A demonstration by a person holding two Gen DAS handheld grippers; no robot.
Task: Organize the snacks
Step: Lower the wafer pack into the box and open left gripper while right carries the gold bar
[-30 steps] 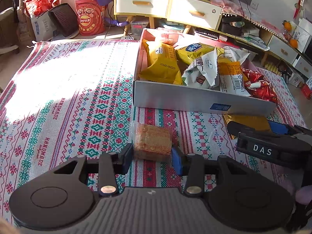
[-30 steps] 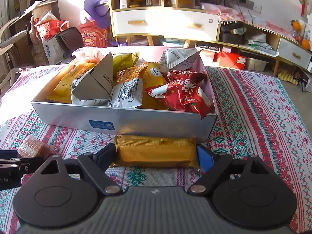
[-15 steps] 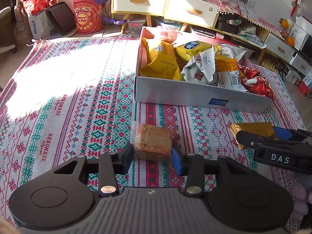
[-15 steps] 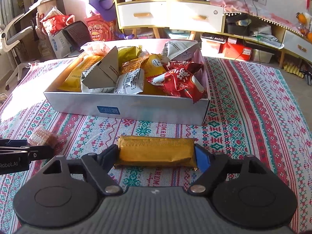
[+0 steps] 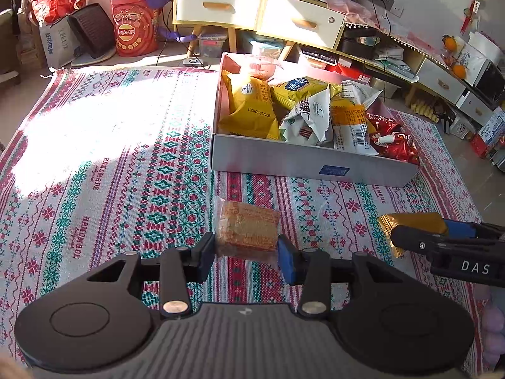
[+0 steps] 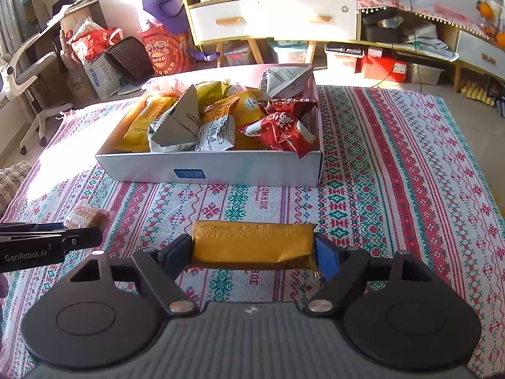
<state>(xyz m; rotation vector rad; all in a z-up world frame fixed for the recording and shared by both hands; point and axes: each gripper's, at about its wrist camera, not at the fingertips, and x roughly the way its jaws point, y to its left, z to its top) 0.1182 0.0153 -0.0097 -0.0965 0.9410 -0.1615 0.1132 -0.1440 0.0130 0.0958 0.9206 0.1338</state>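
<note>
Left gripper point(image 5: 246, 251) clamps brown wafer pack point(image 5: 247, 229); right gripper point(image 6: 254, 252) clamps gold bar point(image 6: 252, 241), both near the white snack box point(image 6: 221, 170).

The box point(image 6: 221, 167) sits on the cloth point(image 6: 394, 164) toward its far edge — packets point(image 6: 217, 126) heaped inside it. Nearer the front edge, before the box, lie the cracker pack point(image 5: 247, 232) on the left and the long bar point(image 6: 252, 244) on the right — well apart, each between a gripper's fingers.
</note>
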